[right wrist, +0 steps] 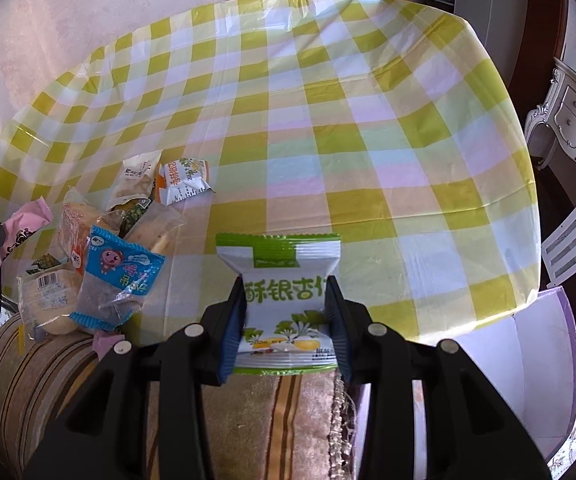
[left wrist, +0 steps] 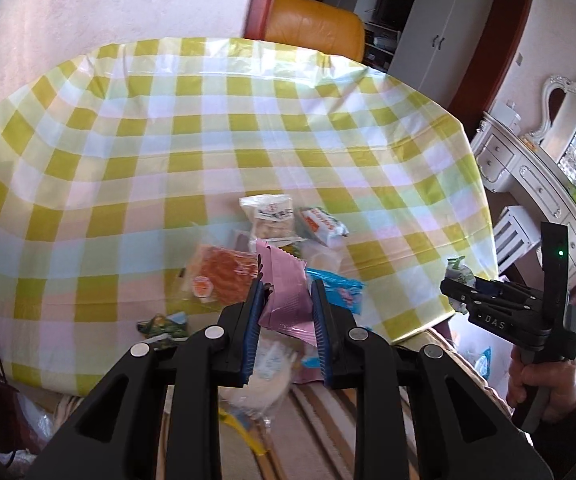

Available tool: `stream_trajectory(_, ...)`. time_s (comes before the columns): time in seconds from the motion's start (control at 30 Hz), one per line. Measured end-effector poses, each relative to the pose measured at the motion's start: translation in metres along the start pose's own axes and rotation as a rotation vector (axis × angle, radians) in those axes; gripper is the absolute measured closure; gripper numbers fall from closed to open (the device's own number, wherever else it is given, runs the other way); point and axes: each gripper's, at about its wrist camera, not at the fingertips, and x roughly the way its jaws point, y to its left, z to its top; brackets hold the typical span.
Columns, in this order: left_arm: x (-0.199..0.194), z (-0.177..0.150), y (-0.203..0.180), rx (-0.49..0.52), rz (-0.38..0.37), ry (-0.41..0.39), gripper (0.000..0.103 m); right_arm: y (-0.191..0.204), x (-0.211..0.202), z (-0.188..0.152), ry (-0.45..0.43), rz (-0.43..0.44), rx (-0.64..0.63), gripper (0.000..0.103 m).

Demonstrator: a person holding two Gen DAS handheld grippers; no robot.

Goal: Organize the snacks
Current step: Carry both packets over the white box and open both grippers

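My left gripper (left wrist: 286, 300) is shut on a pink snack packet (left wrist: 286, 292), held above the near edge of the table over a pile of snacks (left wrist: 272, 232). My right gripper (right wrist: 286, 304) is shut on a green and white snack packet (right wrist: 284, 300), held above the table's near edge. The right gripper also shows in the left wrist view (left wrist: 453, 286), off the table's right corner. The pile shows in the right wrist view (right wrist: 120, 248) at the left; it holds a blue packet (right wrist: 118, 276), an orange and white packet (right wrist: 184, 180) and several clear-wrapped pastries. The pink packet (right wrist: 24, 232) shows at far left.
The table wears a yellow-green checked cloth (right wrist: 327, 120). A striped brown cushion (right wrist: 268, 408) lies below the near edge. An open white and purple box (right wrist: 535, 368) stands at the right. An orange chair (left wrist: 311, 28) is behind the table, white furniture (left wrist: 527, 176) to the right.
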Motion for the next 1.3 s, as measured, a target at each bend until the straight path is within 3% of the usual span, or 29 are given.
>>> stream_trajectory(0.4, 0.060, -0.021, -0.136, 0.180, -0.295, 0.152, 0.080, -0.094, -0.022, -0.033, 0.005, -0.163, 0.157, 0.064)
stream_trajectory(0.77, 0.099, -0.041, -0.213, 0.295, -0.438, 0.293, 0.080, -0.145, -0.022, -0.055, 0.034, -0.304, 0.259, 0.063)
stream_trajectory(0.83, 0.105, -0.044, -0.220, 0.294, -0.472, 0.315, 0.079, -0.149, -0.022, -0.056, 0.032, -0.312, 0.267, 0.056)
stream_trajectory(0.9, 0.109, -0.045, -0.223, 0.293, -0.479, 0.334, 0.067, -0.151, -0.023, -0.056, 0.026, -0.326, 0.273, 0.044)
stream_trajectory(0.97, 0.109, -0.045, -0.222, 0.284, -0.469, 0.324, 0.044, -0.152, -0.024, -0.055, 0.019, -0.338, 0.276, 0.034)
stream_trajectory(1.13, 0.102, -0.040, -0.213, 0.266, -0.441, 0.280, 0.029, -0.150, -0.022, -0.053, 0.021, -0.368, 0.271, 0.026)
stream_trajectory(1.3, 0.086, -0.038, -0.208, 0.311, -0.342, 0.202, 0.021, -0.143, -0.024, -0.048, 0.020, -0.403, 0.265, 0.025)
